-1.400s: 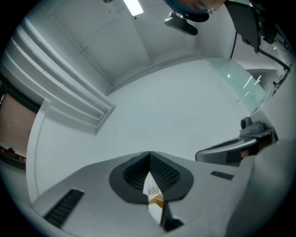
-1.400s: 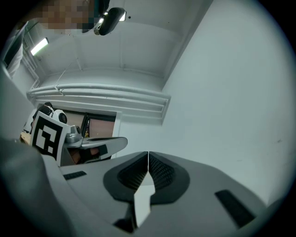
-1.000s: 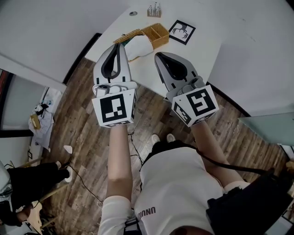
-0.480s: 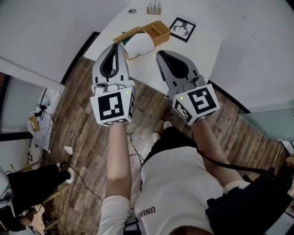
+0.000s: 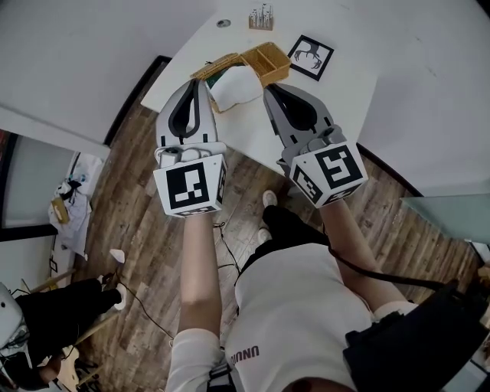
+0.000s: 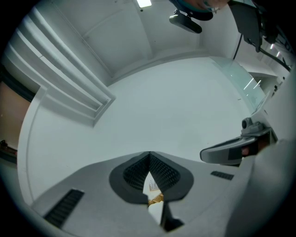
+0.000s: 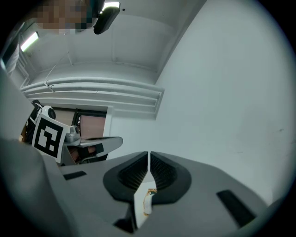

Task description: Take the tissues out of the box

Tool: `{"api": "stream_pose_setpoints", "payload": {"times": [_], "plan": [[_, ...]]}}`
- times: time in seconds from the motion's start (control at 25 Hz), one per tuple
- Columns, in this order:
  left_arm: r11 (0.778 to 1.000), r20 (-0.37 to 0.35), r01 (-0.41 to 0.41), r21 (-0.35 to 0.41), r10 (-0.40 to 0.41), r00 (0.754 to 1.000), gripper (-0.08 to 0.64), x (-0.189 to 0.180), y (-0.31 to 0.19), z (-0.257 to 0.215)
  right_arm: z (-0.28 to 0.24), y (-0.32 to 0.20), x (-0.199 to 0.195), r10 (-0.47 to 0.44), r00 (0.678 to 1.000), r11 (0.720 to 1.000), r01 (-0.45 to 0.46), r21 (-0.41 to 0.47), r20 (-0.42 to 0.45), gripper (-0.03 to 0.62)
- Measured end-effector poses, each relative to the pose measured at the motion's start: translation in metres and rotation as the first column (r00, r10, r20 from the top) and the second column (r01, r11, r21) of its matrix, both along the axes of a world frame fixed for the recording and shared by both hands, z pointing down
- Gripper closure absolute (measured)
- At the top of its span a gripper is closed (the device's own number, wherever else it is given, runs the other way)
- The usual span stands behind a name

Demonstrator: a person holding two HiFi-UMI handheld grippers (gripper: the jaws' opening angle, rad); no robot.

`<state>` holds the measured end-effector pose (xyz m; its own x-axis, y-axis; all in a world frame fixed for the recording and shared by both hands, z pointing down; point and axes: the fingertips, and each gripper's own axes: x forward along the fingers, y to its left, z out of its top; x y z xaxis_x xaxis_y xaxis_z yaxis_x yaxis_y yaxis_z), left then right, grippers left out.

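A woven wicker box (image 5: 268, 61) stands on the white table (image 5: 337, 92) with its lid (image 5: 214, 67) folded open to the left. A white tissue (image 5: 233, 88) bulges out of it toward me. My left gripper (image 5: 200, 80) is shut and empty, its tip just left of the tissue. On the tissue's other side my right gripper (image 5: 267, 89) is also shut and empty. In the left gripper view the jaws (image 6: 149, 153) meet at the tip, with a sliver of box showing through the gap below. The right gripper view shows its jaws (image 7: 149, 152) closed the same way.
A black-and-white picture card (image 5: 311, 56) lies right of the box. A small rack of metal pieces (image 5: 260, 17) and a round disc (image 5: 223, 23) sit at the table's far side. Wooden floor (image 5: 138, 230) lies below; a person sits at the bottom left.
Both grippers have moved forward over the table's near edge, so their tips now flank the tissue. Both stay shut.
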<state>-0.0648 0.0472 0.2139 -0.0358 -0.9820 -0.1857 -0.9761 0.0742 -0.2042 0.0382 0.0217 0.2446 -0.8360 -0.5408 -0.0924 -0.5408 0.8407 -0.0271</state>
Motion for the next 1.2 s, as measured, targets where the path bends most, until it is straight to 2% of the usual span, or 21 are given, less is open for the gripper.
{"api": "stream_pose_setpoints", "payload": {"times": [0.64,1.2], "plan": [[0.998,-0.002,0.042,-0.043,-0.042,0.999,0.548,-0.032,-0.078,0.012,0.01,-0.092,-0.036,-0.058,0.998,0.998,0.057,-0.036,-0.023,0.571],[0.995,-0.025,0.065,-0.075,-0.067,0.997,0.548,-0.054,-0.108,0.031,0.031,-0.125,-0.058,-0.121,0.988,0.992,0.117,-0.048,-0.092,0.571]]}}
